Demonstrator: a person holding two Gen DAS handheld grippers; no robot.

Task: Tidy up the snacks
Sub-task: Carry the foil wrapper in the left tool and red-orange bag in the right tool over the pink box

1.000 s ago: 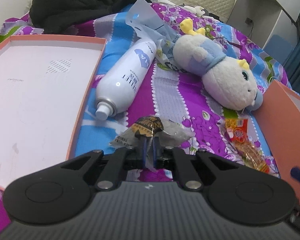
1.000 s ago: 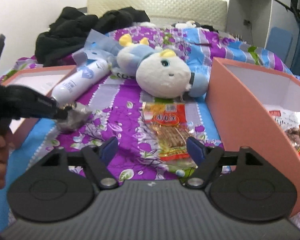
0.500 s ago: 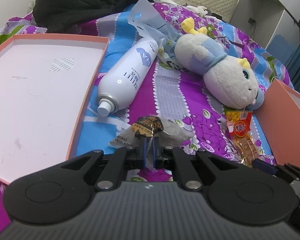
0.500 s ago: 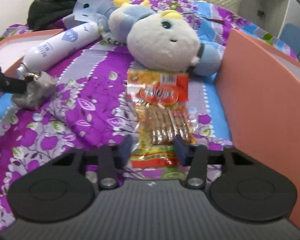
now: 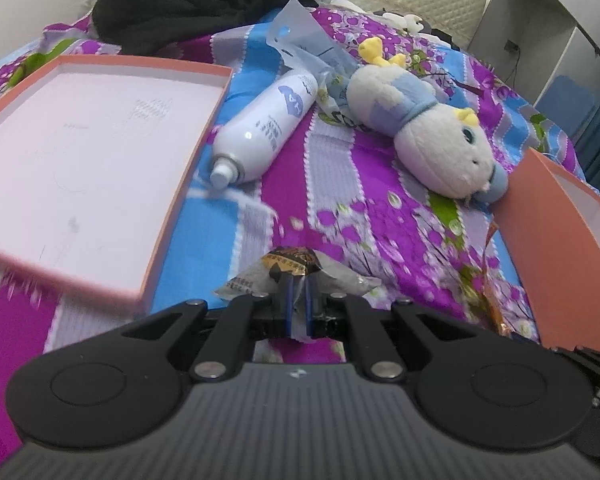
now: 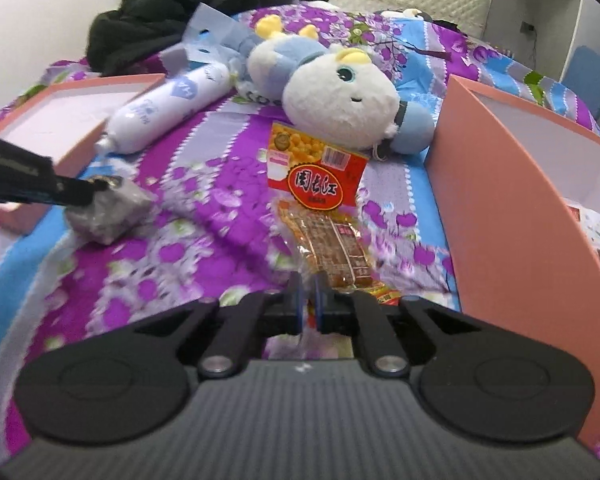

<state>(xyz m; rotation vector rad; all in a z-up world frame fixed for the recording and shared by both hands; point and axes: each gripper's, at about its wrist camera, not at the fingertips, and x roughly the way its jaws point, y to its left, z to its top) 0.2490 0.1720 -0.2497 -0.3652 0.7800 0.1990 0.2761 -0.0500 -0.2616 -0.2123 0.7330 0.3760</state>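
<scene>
1. Step in hand, as judged: both snacks gripped and ready to go into the box (image 6: 500, 184) at right, where other packets already lie.
2. Left gripper (image 5: 298, 306): clamped tight on the near edge of a grey wrapped snack (image 5: 296, 270); wrapper pinched between the blue pads, bulk of the snack sticking out ahead.
3. In the right view, same grey snack (image 6: 108, 210) seen low over the bedspread (image 6: 220, 200), beside the shallow lid (image 6: 72, 120); whether resting or lifted, cannot tell.
4. Right gripper (image 6: 308, 300): pads drawn nearly together on the near end of the red-and-clear packet (image 6: 320, 204).
5. Packet stretched flat on the bedspread, far end just below the plush toy (image 6: 336, 104), right side near the box wall.
6. Next move, probably: lift the packet clear, carry over the wall, release inside; needs enough height, since the wall stands tall beside the grip.
7. Risk: thin film slipping from a shallow edge grip, or the long packet catching the rim.
8. Spray bottle (image 5: 268, 132) and toy not snacks; best left alone.
</scene>
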